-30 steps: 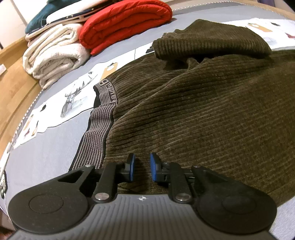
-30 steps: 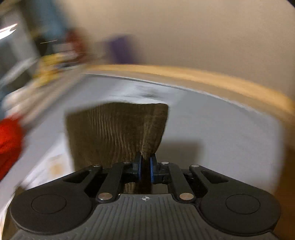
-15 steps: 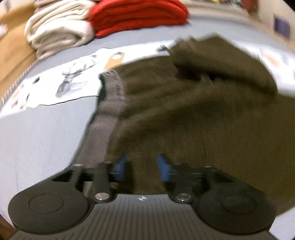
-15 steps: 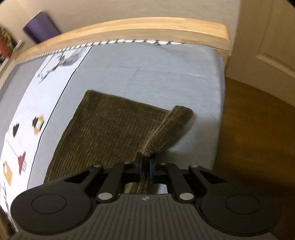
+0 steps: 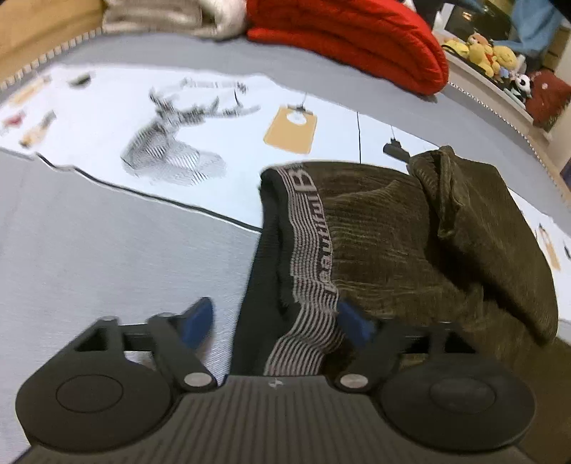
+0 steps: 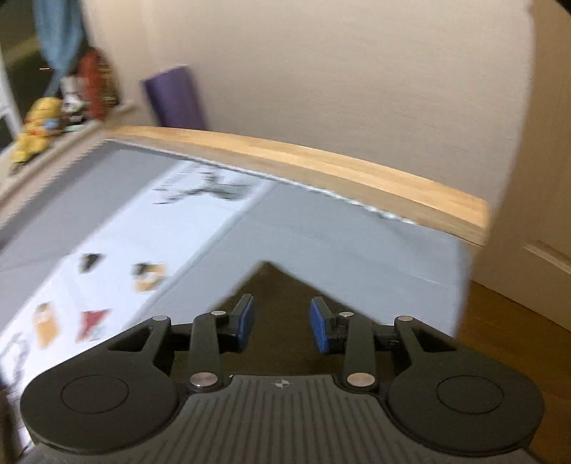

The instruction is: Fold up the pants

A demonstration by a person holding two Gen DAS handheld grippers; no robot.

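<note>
Olive-brown corduroy pants (image 5: 410, 228) heaped on the grey bed (image 5: 89, 250), centre to right of the left wrist frame, one leg folded back over the seat at upper right. Striped grey waistband (image 5: 307, 250) with lettering running down the middle of the frame, dropping between the blue pads of the left claw (image 5: 274, 321). Left claw spread wide, just been opening; waistband lying between its pads, right pad partly behind the cloth, left pad clear of it over bare sheet, so no pinch. White printed panel (image 5: 178, 135) with a deer drawing across the upper left, red folded blanket (image 5: 357, 32) at top centre, cream blanket (image 5: 171, 18) at upper left, plush toys (image 5: 485, 53) on a ledge at upper right.

Right wrist frame blurred. Right claw (image 6: 282, 323) partly spread, just been opening, pads apart with nothing pressed between them; a pointed corner of the pants (image 6: 271, 282) lying flat on the bed beneath and between them, lower centre. Wooden bed rail (image 6: 321, 171) curving across the middle, purple roll (image 6: 175, 96) against the wall at upper left, wooden floor (image 6: 517, 339) at lower right.
</note>
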